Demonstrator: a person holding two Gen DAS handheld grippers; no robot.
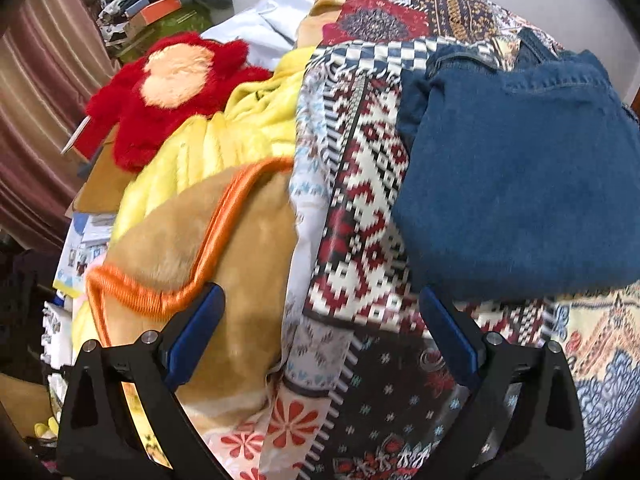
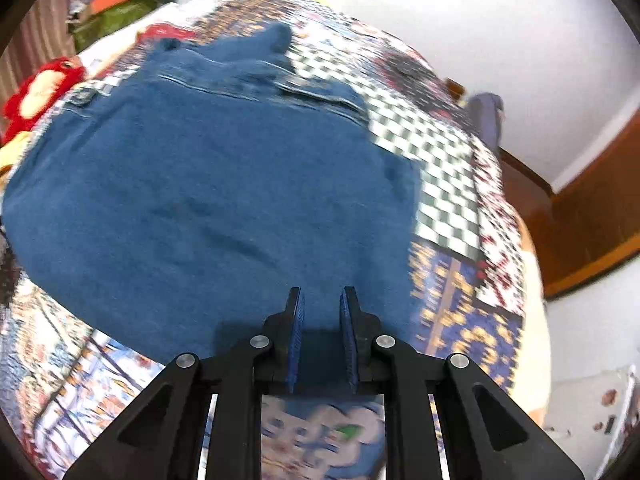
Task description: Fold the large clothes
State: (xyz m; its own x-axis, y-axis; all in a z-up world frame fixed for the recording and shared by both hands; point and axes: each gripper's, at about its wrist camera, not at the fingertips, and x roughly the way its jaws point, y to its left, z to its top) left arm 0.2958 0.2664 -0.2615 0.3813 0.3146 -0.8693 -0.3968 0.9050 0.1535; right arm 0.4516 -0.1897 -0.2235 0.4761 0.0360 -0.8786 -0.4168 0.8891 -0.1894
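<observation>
A bed covered by a patchwork bedspread (image 1: 352, 208) is seen, with the folded denim garment (image 2: 208, 184) lying on it. The right gripper (image 2: 322, 336) has its jaws nearly shut, the garment's near edge between them. The left gripper (image 1: 320, 336) is spread wide, empty, the denim ahead to its right. The edge should be carried over evenly, so that corners are matched.

The blue denim garment (image 2: 208, 184) lies folded and mostly flat on the patterned patchwork bedspread (image 2: 448, 176) covering the bed. Its stitched seams and rumpled end lie at the far edge, with slight creases across the middle.
</observation>
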